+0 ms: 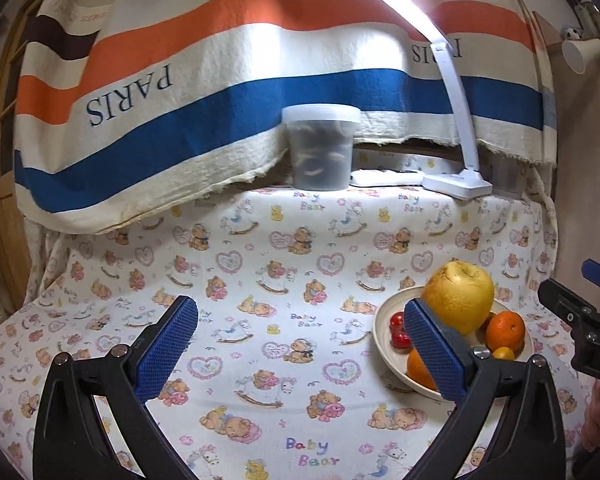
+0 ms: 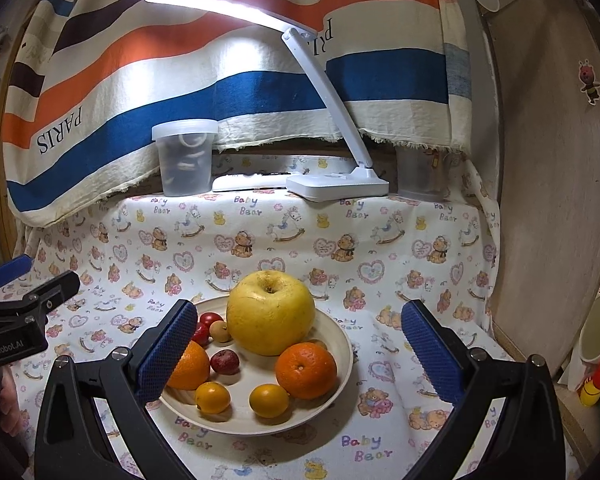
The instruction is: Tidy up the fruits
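while fruits fill the plate (image 2: 340, 332), both hand-held grippers gape empty.

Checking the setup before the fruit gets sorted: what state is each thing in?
left gripper: open, empty
right gripper: open, empty
desk lamp: on
lidded tub: closed, upright
plate: holding fruit
big yellow fruit: upright, on plate

Both wrist views face the shared bowl (image 1: 384, 320) (image 2: 340, 336) closely.
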A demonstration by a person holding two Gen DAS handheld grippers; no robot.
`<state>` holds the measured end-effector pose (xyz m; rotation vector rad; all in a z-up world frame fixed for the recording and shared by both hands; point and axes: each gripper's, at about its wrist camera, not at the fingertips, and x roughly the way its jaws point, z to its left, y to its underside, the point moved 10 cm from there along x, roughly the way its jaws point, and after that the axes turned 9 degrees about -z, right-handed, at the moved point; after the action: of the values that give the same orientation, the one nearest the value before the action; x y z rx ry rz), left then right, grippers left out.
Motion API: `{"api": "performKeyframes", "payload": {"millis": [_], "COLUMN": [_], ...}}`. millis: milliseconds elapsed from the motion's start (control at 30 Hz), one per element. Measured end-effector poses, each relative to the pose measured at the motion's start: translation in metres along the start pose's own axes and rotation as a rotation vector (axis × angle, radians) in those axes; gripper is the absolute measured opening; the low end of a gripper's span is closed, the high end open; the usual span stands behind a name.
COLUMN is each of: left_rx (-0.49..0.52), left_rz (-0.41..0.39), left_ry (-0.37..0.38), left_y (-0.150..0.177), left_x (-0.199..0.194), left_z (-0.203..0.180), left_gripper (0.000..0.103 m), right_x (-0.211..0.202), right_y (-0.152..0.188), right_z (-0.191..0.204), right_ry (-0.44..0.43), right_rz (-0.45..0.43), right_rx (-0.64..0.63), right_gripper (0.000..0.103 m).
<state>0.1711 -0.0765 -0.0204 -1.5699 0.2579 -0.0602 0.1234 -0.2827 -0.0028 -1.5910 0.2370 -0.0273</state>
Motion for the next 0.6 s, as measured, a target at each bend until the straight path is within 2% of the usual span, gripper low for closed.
{"api": "performKeyframes", "payload": {"millis": [67, 200, 600], "left_rx": [0.0, 0.02, 0.008], "left_rz": [0.006, 0.0, 0.006], "left_ry": [0.029, 0.036, 0.029], "left_y": [0.0007, 0.0002, 0.0015], "left_x": [0.0004, -0.001, 0.0002], "left_z": [-0.0037, -0.0088, -0.0048], "left_gripper": [0.102, 0.102, 0.102], "right_x": [-0.0005, -0.0003, 0.0], "right_y": [-0.0005, -0.0004, 0.0], "right_z": [0.0005, 0.0005, 0.0005], "right_ry": [0.0, 0.001, 0.0], "right_rz": [0.001, 0.0, 0.001], "right_rx": [-0.001, -0.001, -0.001], "right_gripper": [0.102, 0.102, 0.102]}}
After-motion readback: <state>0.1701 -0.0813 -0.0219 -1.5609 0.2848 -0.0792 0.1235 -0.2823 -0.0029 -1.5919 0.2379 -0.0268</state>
